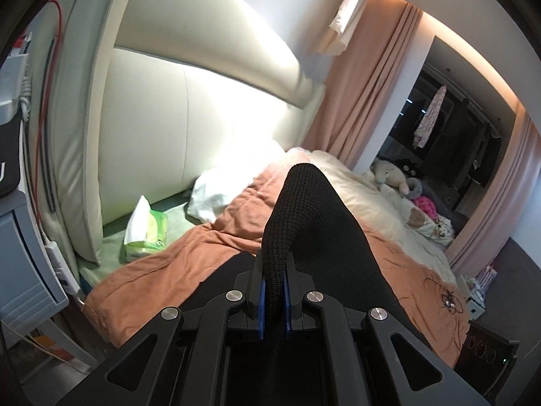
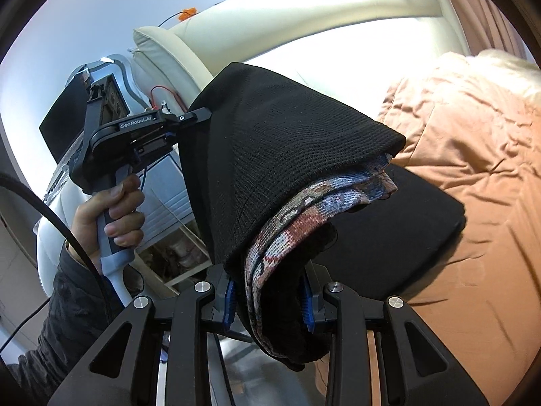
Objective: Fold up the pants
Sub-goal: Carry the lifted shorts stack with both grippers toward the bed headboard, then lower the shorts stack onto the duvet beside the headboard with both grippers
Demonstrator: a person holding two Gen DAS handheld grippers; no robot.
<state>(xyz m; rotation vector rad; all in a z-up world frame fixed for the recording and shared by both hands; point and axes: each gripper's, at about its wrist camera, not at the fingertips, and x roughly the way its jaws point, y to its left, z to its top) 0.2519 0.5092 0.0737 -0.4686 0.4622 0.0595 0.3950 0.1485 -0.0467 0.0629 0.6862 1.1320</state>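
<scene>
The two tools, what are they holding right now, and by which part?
Both hold the black pants. The left tool pinches a thin fabric edge; the right tool clamps a thick bunch with the patterned lining showing.

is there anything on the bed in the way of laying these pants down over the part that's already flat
Nothing visible. Both grippers, left gripper and right gripper, are clamped on the black pants, and the flat part on the orange blanket is bare. The tissue pack and white pillow sit off near the headboard.
</scene>
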